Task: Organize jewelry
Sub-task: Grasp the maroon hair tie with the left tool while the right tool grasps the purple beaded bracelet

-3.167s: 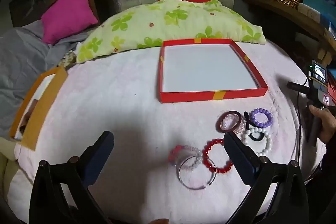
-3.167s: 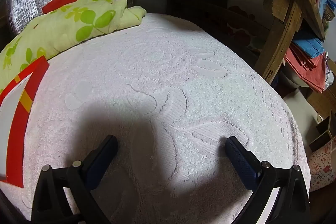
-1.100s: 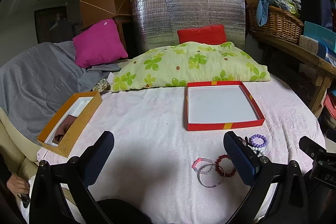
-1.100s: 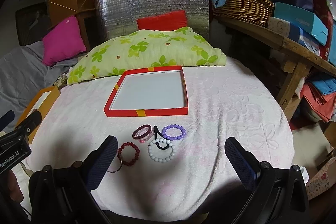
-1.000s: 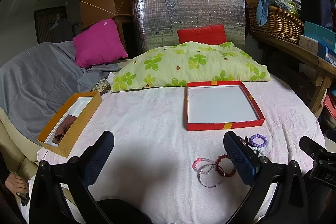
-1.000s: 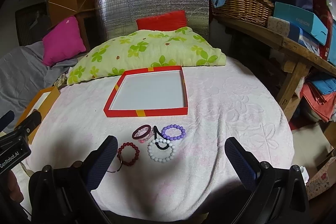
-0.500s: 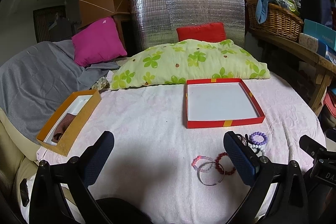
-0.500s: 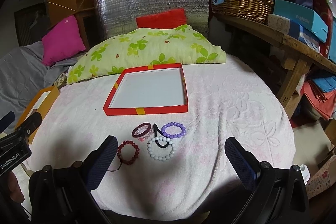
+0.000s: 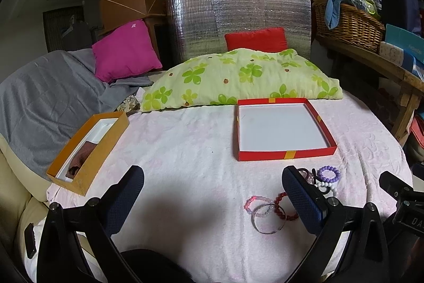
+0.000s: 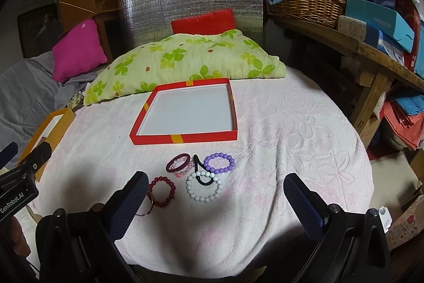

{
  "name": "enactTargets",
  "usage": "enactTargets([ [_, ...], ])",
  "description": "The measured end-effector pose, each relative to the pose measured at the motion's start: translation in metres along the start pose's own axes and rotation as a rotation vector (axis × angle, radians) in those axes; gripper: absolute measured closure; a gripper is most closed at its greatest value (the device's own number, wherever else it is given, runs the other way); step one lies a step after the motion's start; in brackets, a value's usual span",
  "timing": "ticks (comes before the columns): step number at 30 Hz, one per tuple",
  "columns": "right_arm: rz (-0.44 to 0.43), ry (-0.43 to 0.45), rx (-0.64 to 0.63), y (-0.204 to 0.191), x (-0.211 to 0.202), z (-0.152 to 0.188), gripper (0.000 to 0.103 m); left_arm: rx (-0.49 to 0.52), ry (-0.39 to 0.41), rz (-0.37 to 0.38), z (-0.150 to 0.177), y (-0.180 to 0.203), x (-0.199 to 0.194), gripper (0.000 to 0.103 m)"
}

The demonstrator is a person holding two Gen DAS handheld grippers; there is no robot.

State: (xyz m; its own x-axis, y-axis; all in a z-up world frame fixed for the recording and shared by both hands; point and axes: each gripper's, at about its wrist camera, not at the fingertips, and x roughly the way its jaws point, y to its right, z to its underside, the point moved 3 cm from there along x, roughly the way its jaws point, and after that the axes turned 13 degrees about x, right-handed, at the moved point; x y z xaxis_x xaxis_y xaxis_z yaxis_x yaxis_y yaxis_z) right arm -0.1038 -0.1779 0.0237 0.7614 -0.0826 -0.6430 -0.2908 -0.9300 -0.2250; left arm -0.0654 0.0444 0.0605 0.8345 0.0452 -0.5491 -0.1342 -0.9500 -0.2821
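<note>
1. Both tools stand wide apart and hold nothing: the left tool (image 9: 212, 198) hovers low over the near edge of the round tabletop (image 9: 185, 150) covered in pale pink towelling, and the right tool (image 10: 216, 199) hangs beside it, its dark padded fingers (image 10: 302, 200) spread either side of the jewellery.
2. Nothing has been sorted yet, by the look of it. The shallow red cardboard tray with a white floor (image 10: 185, 135) sits bare in the middle of the tabletop, probably the place the pieces belong.
3. The bracelets lie in a loose cluster just in front of that tray: a purple beaded bracelet (image 10: 220, 163), a white beaded bracelet (image 10: 203, 188) with a black hair tie (image 10: 201, 174) overlapping it, a dark maroon band (image 10: 178, 163) over a pink beaded one, and a dark red beaded bracelet (image 10: 162, 191) nearest the right tool's left finger.
4. From the left wrist view, a thin clear bangle (image 9: 267, 219) and a pink beaded bracelet (image 9: 255, 204) overlap the red one.
5. An orange open box (image 9: 87, 150) rests at the tabletop's left edge, well apart from the jewellery.
6. Overlapping pieces may drag neighbours along, so a lone ring such as the purple one seems the easier first pick.
</note>
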Motion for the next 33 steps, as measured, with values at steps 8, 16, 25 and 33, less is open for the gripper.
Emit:
enactTargets([
  [8,0.002,-0.003,0.012,0.007,0.006,-0.001,0.000,-0.004,-0.013,0.001,0.005,-0.002,0.007,0.000],
  [16,-0.051,-0.068,0.040,0.047,0.046,0.004,0.000,0.015,-0.102,0.091,0.038,0.006,0.053,0.000],
  [25,-0.107,-0.209,0.035,0.058,0.115,0.010,0.033,0.045,-0.204,0.195,0.071,0.029,0.097,0.007],
  [33,-0.155,-0.311,0.155,0.065,0.175,-0.015,0.048,0.074,-0.230,0.282,0.054,0.046,0.120,0.024],
])
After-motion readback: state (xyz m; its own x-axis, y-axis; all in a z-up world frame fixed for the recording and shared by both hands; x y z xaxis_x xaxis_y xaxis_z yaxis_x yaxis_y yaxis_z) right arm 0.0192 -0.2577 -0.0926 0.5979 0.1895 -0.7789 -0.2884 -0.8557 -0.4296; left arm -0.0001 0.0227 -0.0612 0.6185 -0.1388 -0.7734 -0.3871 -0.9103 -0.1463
